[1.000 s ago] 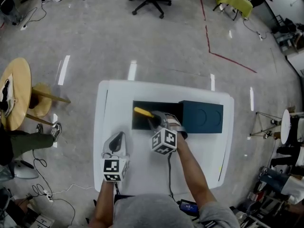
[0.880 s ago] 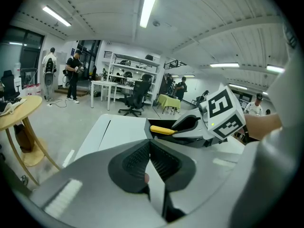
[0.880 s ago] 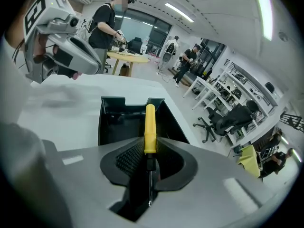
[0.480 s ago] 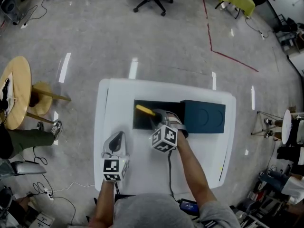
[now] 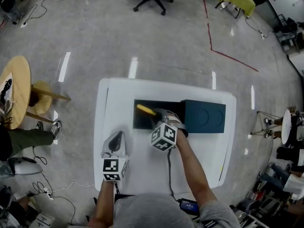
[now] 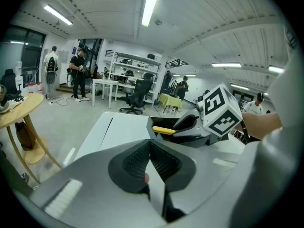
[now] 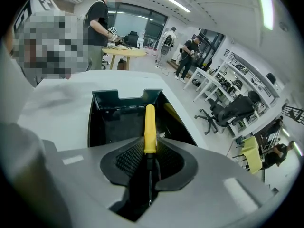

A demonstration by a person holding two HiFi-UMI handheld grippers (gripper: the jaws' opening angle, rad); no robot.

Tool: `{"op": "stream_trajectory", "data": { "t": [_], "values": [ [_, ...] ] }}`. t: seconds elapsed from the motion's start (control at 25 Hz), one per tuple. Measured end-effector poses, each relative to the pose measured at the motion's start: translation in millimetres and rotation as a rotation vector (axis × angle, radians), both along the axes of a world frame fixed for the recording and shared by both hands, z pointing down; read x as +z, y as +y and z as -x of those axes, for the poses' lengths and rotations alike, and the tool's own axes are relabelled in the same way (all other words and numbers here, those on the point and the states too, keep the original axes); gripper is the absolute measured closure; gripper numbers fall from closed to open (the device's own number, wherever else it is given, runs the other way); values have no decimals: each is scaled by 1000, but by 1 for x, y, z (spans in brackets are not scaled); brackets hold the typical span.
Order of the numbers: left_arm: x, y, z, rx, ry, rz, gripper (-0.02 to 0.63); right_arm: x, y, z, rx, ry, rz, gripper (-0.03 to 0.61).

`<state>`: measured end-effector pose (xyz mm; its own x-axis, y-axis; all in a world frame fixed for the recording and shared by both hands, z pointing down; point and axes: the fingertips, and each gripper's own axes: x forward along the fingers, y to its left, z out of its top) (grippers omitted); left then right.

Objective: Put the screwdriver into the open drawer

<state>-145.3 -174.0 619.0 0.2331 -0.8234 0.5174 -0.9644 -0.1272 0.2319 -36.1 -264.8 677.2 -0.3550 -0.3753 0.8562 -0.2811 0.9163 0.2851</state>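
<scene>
Two grippers noted. Left gripper point(image 5: 117, 138), near the drawer point(image 5: 138, 124) and short of its front corner, has its jaws pressed together on nothing. Right gripper point(image 5: 156, 118) clamps the screwdriver point(image 5: 144, 110) by its shaft, the yellow handle projecting over the open drawer.

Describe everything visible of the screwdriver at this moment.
The screwdriver has a smooth yellow handle, plastic-looking, and a thin dark shaft. The right tool is shut on it where handle meets shaft; the handle juts forward, over the open dark drawer. Nothing else visibly touches it.
</scene>
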Motion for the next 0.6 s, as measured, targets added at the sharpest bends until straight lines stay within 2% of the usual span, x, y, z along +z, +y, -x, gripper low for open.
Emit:
{"op": "stream_trajectory", "data": {
  "t": [0.6],
  "values": [
    [-8,1,3,1,-3,-15,601,-8,1,-1,25,-37,5,439]
  ]
}}
